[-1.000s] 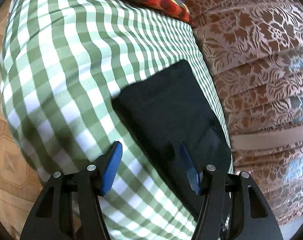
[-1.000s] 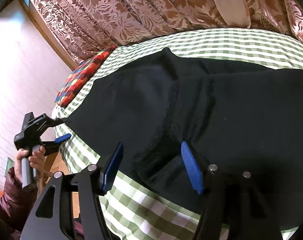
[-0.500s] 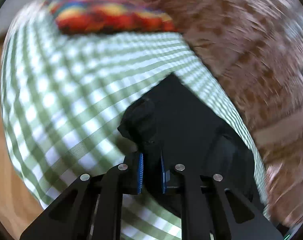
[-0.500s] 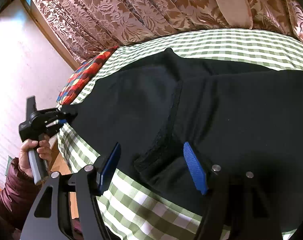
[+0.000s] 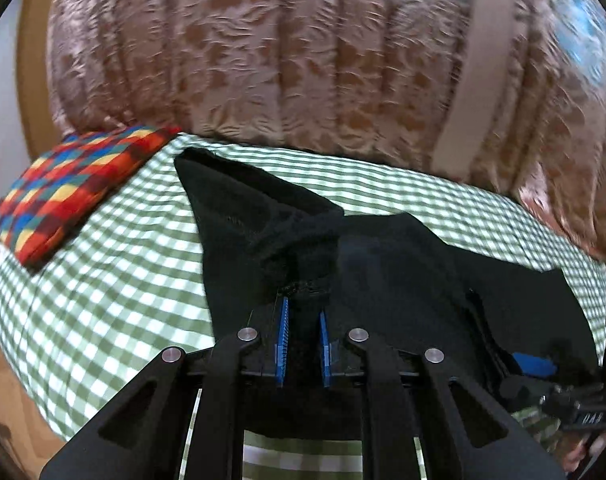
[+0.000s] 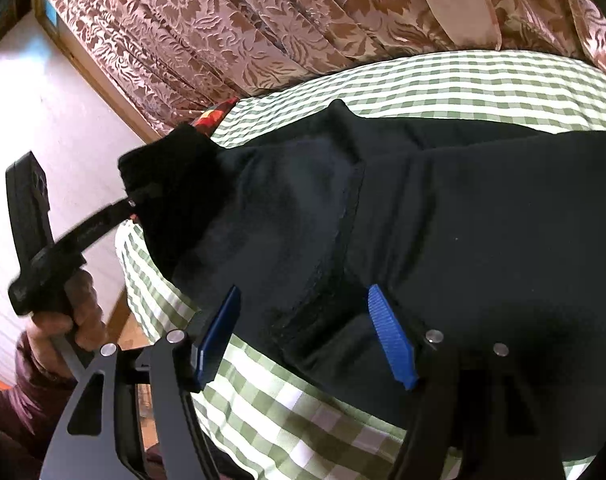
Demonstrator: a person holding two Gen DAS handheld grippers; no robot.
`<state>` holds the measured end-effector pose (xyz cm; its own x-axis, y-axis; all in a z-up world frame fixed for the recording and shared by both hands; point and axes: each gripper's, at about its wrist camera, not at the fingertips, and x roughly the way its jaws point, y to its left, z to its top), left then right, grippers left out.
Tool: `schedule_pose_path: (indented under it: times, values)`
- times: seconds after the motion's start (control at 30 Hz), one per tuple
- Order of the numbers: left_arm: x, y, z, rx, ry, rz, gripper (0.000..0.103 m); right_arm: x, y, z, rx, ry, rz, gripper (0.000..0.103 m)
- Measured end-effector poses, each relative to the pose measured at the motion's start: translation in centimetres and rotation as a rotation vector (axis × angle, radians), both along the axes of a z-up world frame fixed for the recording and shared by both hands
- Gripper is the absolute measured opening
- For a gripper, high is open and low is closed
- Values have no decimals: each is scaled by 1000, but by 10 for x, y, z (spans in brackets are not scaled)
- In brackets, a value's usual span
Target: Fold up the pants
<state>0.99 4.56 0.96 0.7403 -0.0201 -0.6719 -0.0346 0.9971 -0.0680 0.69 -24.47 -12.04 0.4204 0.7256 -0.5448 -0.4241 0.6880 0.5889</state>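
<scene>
so, pants: the black pants [image 6: 443, 216] lie spread over the green checked cloth [image 5: 115, 280] on the surface, with one end bunched up and lifted off it at my left.
left claw: my left claw [image 5: 301, 322] is clamped narrow on that bunched end of the pants; the dark fabric fills the gap between the blue pads [image 5: 283, 332] and rises in a twisted fold just past them. its jaws have just been closing, with the cloth between them.
left claw, from the other side: in the right wrist view my left claw [image 6: 133, 204] is at the left edge of the pants, its tips buried in the raised fabric, held by my hand [image 6: 67, 316] in a dark red sleeve [image 6: 7, 396].
right claw: my right claw [image 6: 303, 336] stands wide, hovering over the near edge of the pants beside a seam; its blue pads [image 6: 389, 334] press on nothing.
cushion: a bright checked cushion [image 5: 75, 192] lies on the cloth at the far left, apart from the pants.
behind: a patterned brown curtain [image 5: 283, 60] hangs along the far side.
</scene>
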Motion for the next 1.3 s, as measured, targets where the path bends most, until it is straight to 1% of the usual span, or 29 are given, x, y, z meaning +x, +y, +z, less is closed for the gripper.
schedule_pose_path:
  times: [0.1,0.2,0.37,0.43,0.53,0.7,0.83,0.9,0.97,1.0,1.23,1.3]
  values:
    - [2,-13,-2,29,3,-35,11,3,-4,4,25,19,3,66]
    - [-1,-23,-4,47,0,-76,11,5,-8,14,49,12,5,67]
    - [0,-32,-6,63,-2,-107,11,15,-8,30,112,12,30,67]
    - [0,-33,-6,63,-3,-114,11,21,-2,35,130,24,53,72]
    - [0,-35,-6,74,-7,-124,11,30,10,41,150,36,92,76]
    - [-1,-36,-7,73,-9,-136,11,47,28,47,185,69,141,80]
    - [-3,-40,-7,79,-18,-163,11,60,38,53,224,93,168,83]
    - [-5,-42,-7,82,-22,-177,11,66,42,58,240,93,179,84]
    - [-5,-45,-7,89,-23,-189,11,71,46,63,258,100,196,87]
    - [-5,-46,-7,91,-24,-193,11,76,50,65,262,106,205,89]
    - [-7,-49,-7,91,-30,-225,11,97,83,71,238,132,270,89]
    - [-8,-50,-7,95,-32,-231,11,102,94,73,213,136,280,89]
